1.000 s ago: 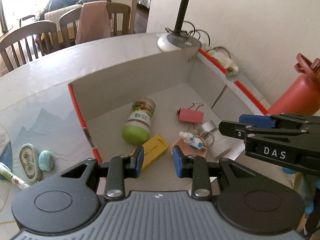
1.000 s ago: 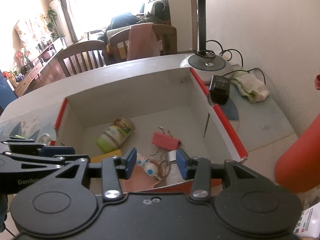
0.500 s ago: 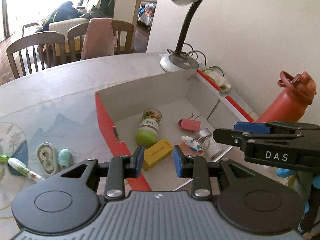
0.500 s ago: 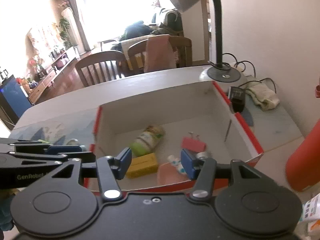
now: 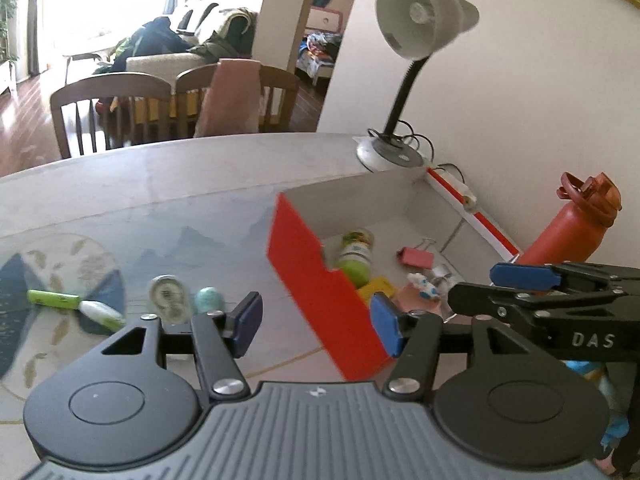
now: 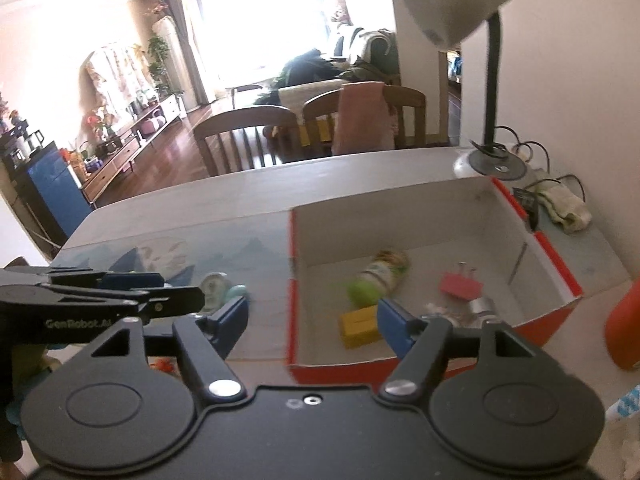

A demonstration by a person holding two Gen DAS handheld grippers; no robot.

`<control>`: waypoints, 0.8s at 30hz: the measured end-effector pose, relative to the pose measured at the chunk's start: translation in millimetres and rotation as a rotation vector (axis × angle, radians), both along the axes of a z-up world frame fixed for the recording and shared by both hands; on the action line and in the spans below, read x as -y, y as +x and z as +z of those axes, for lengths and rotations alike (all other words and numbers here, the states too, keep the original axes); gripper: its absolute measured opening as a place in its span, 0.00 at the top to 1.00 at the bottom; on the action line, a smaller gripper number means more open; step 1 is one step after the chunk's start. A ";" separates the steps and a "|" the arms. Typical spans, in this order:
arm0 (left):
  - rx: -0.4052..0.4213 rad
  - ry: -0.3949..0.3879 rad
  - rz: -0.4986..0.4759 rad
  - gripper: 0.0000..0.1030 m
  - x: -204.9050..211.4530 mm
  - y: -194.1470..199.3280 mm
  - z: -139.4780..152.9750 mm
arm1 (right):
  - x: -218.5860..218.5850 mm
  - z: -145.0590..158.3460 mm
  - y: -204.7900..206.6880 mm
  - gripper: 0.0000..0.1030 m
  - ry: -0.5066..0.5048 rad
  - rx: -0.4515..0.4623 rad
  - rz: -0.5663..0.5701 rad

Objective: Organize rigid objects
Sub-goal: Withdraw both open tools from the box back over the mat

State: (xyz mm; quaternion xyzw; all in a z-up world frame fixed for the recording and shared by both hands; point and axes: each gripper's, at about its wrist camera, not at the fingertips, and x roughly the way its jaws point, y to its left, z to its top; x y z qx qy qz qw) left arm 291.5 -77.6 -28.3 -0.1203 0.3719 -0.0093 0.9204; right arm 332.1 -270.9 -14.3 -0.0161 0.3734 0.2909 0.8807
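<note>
A red cardboard box point(image 5: 316, 280) point(image 6: 554, 248) sits on the table. It holds a green-capped bottle point(image 5: 354, 256) point(image 6: 378, 276), a yellow block point(image 5: 376, 288) point(image 6: 358, 326), a pink binder clip point(image 5: 416, 257) point(image 6: 460, 286), a small toy figure point(image 5: 420, 283) and a silver item point(image 6: 482, 306). On the table to the left lie a green marker point(image 5: 74, 304), a correction tape point(image 5: 168, 296) point(image 6: 212, 290) and a teal egg shape point(image 5: 208, 299) point(image 6: 236, 291). My left gripper point(image 5: 316, 322) is open and empty, above the box's near corner. My right gripper point(image 6: 312, 318) is open and empty, above the box's left wall.
A desk lamp point(image 5: 416, 40) point(image 6: 452, 4) stands behind the box. An orange water bottle point(image 5: 572, 224) point(image 6: 624, 328) stands to the right. A charger and a cloth point(image 6: 564, 208) lie by the wall. Chairs point(image 5: 116, 108) stand past the table's far edge.
Both grippers have pulled back, risen and shifted left away from the box. Both have opened wider. The items in the box have stayed put.
</note>
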 end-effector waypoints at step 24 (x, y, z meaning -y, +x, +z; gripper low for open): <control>-0.010 0.016 0.060 0.19 -124.1 -58.9 -13.3 | -107.8 -23.5 -59.8 0.11 -0.055 -0.001 0.079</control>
